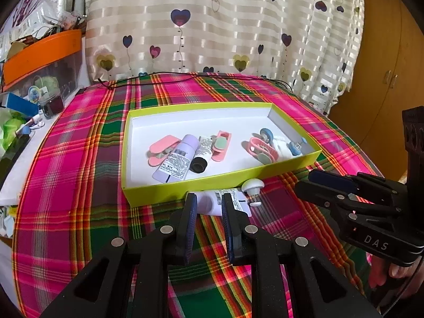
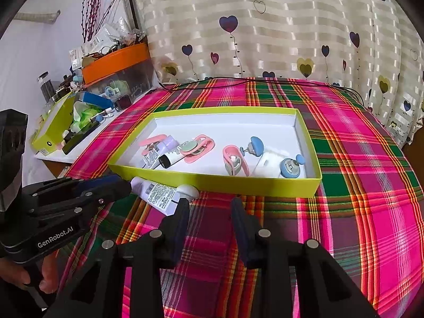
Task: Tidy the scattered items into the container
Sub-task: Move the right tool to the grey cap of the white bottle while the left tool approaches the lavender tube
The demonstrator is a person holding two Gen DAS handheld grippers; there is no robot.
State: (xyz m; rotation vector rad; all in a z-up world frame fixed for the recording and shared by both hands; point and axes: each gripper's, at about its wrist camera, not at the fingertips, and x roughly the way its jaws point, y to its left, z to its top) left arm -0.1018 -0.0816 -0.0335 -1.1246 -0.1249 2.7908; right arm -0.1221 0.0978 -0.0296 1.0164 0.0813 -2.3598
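Black finger mounts fill the bottom of both views; we list what lies beyond them, left to right.

Left gripper [image 1: 209, 206]: lower centre of its own view, jaws part open, straddling the lavender tube [image 1: 212, 203]. We see the pads on either side of the tube body but cannot tell whether they press it yet. In the right wrist view the same gripper [image 2: 120, 182] enters from the lower left, its tips at the tube's [image 2: 156, 193] rounded end.

Lavender tube: on the plaid cloth [image 1: 79, 164], just outside the near wall of the yellow-green tray [image 1: 169, 190], not inside it. Its long axis runs across the left gripper's line of reach, roughly along the tray wall, labelled flat end to the right of frame. We judge this crosswise lie suits a pinch across the body.

White knob [image 1: 253, 185]: just right of the tube's flat end, touching or nearly touching the tray wall, also outside.

Tray contents: pink clips, a second lavender tube, a white tube with black cap, blue-capped pieces; we count these as already tidied.

Right gripper [image 2: 210, 204]: lower centre of its own view, jaws wide apart, holding nothing. At mid right of the left wrist view it [image 1: 315, 180] hovers near the tray's near right corner, well clear of the tube.

Judgement: the left gripper is much the nearer to the tube; the tray lies directly beyond, so a short lift over the near wall should serve. The knob lies between the two grippers, somewhat nearer the right.
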